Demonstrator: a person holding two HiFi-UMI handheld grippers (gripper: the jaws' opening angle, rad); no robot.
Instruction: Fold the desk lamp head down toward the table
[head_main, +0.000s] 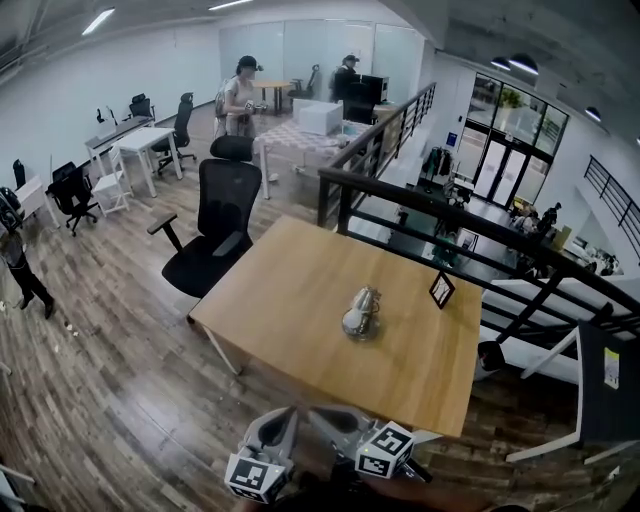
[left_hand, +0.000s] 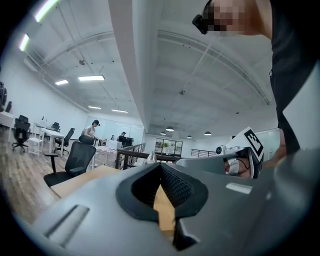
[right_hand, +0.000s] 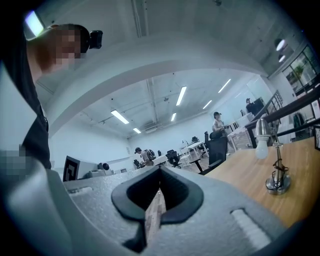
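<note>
Seen from above, the desk lamp (head_main: 361, 313) is too small to show its joints, and the little framed card (head_main: 441, 289) near it can't be read. The body of the left hand-held gripper (left_hand: 161, 200) hides all but the lamp's top in its own view. In the right gripper view the table (right_hand: 250, 175) runs off the edge.

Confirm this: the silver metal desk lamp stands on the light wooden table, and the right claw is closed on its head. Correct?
Wrong on the grip. The silver metal desk lamp does stand on the light wooden table, but the right claw is closed on nothing, apart from the lamp, as the right gripper view shows.
</note>
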